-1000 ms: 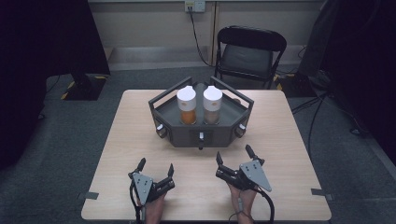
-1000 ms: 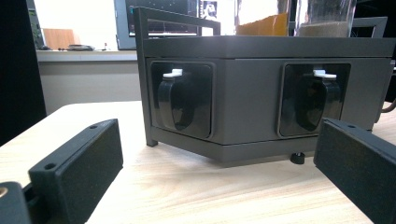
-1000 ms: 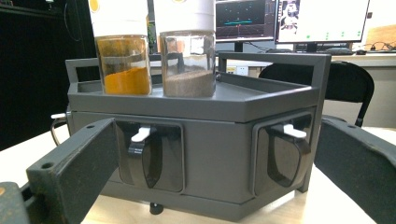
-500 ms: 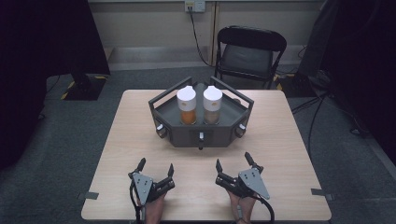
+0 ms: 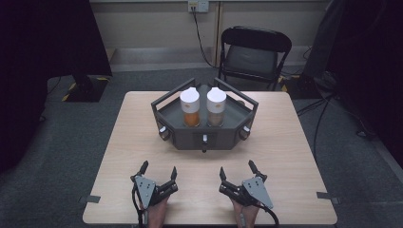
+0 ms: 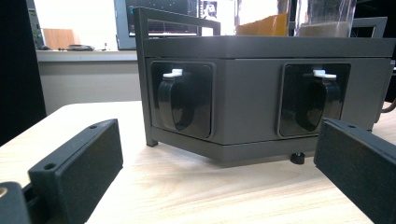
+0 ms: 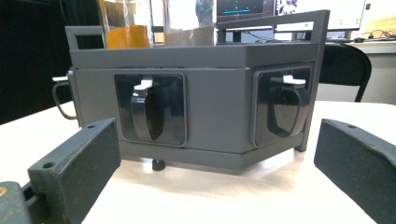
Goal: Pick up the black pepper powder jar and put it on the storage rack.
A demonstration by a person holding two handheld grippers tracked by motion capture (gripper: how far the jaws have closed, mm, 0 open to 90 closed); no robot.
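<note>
A dark grey hexagonal tray (image 5: 204,139) with rail handles stands at the table's middle. In it stand two white-lidded jars, upright and side by side: one with orange contents (image 5: 190,109), one with tan contents (image 5: 216,108). My left gripper (image 5: 158,168) and right gripper (image 5: 236,168) rest near the front edge, both open and empty, pointing at the tray. In the left gripper view, the tray's front wall (image 6: 247,107) shows two recessed black latch handles (image 6: 175,100) between my open left gripper (image 6: 215,154). The right gripper view has the same wall (image 7: 215,107) ahead of my right gripper (image 7: 217,149).
A black folding chair (image 5: 254,52) stands behind the table. Cables run across the floor at the right (image 5: 323,114). Bare tabletop (image 5: 285,142) lies on both sides of the tray and between the tray and the grippers.
My right gripper has drawn back slightly toward the table's near edge. The left gripper, the tray and the jars have stayed put.
</note>
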